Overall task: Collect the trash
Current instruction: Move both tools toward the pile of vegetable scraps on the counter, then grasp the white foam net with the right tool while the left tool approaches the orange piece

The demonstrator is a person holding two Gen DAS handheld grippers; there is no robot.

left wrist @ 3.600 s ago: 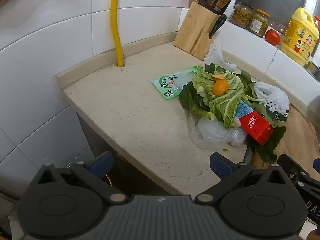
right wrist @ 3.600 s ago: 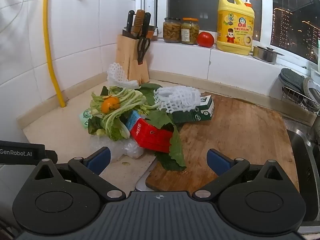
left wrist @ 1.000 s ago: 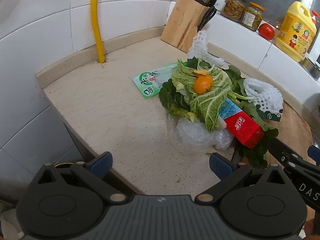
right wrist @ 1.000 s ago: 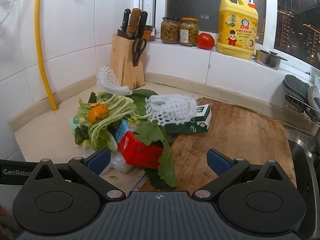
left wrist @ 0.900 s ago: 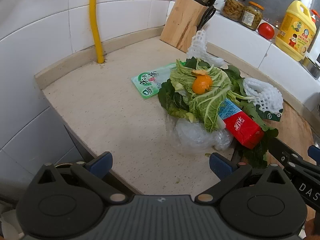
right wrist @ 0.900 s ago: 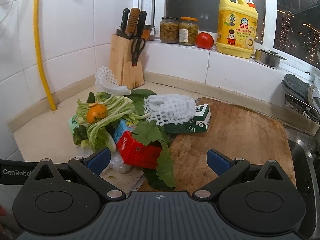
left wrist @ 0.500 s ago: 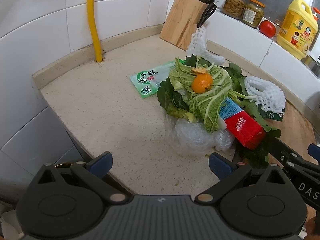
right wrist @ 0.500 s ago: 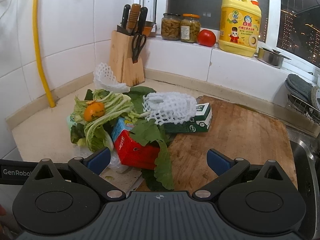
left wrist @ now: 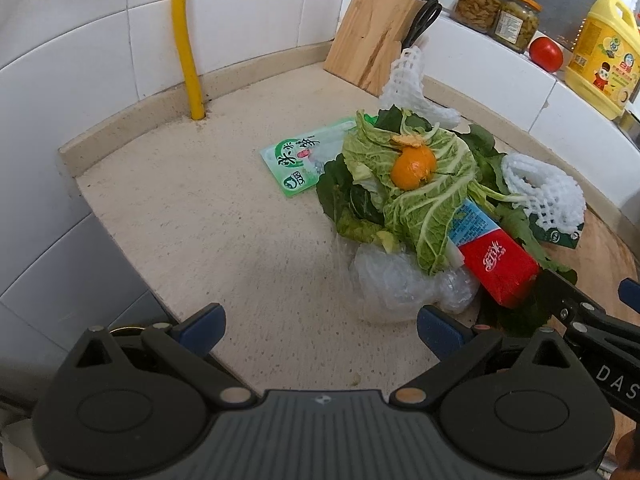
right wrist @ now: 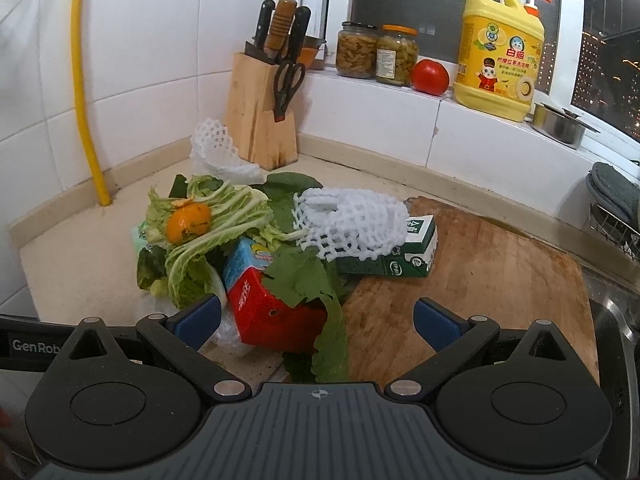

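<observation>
My right gripper point(right wrist: 316, 322) hung with its fingers spread wide and nothing between them. Just ahead of its left fingertip lay the red carton point(right wrist: 268, 304), draped by a dark green leaf point(right wrist: 316, 292) that trailed toward me over the cutting board point(right wrist: 500, 280). My left gripper point(left wrist: 320, 326) was spread and empty too, low over bare counter point(left wrist: 224, 240), with the crumpled clear plastic bag point(left wrist: 400, 280) just off its right fingertip. Farther out sat the rest of the pile: cabbage leaves point(left wrist: 424, 200) topped by an orange peel point(left wrist: 414, 166), a white foam net point(right wrist: 352, 220) over a green carton point(right wrist: 404, 264), and a green packet point(left wrist: 304, 158) at the far left. I judged this the approach, nothing collected yet. The next move called for easing the right gripper forward and down until the carton sat between its fingers, then closing, taking care the loose leaf did not spoil the hold.
</observation>
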